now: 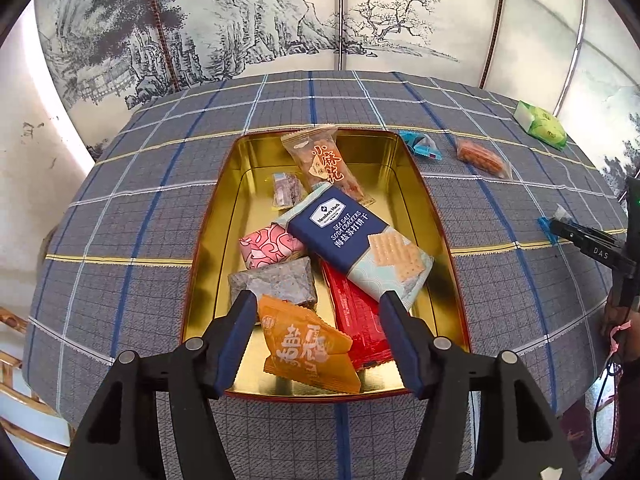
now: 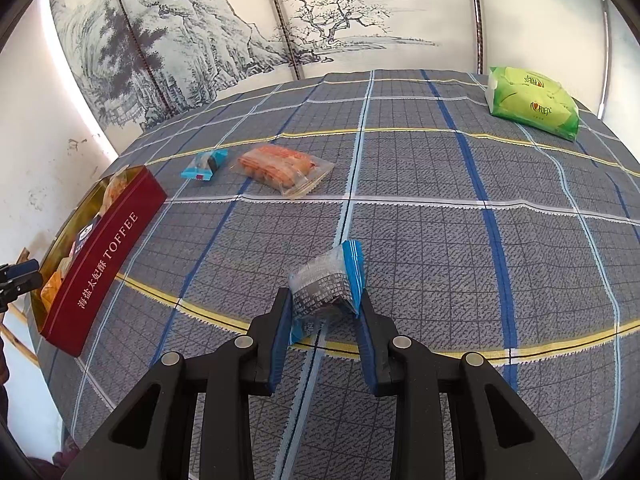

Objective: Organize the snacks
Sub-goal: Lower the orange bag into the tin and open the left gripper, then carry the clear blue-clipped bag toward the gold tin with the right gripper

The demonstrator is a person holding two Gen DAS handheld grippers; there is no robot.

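Note:
A gold-lined red tin [image 1: 248, 160] holds several snack packets, among them a navy soda cracker pack [image 1: 352, 240] and an orange packet [image 1: 308, 344]. My left gripper [image 1: 318, 312] is open above the tin's near end, with the orange packet lying below between the fingers. My right gripper [image 2: 324, 304] is shut on a small blue-edged packet [image 2: 328, 280] just above the cloth. The tin [image 2: 104, 264] stands at the left in the right wrist view. A small blue packet [image 2: 204, 166] and a clear bag of orange snacks [image 2: 284, 168] lie on the cloth beyond it.
A green tissue pack [image 2: 532, 100] sits at the table's far right. The plaid tablecloth [image 2: 440, 240] covers a round table in front of a painted folding screen [image 2: 240, 32]. Wooden chair parts [image 1: 12, 344] show at the left edge.

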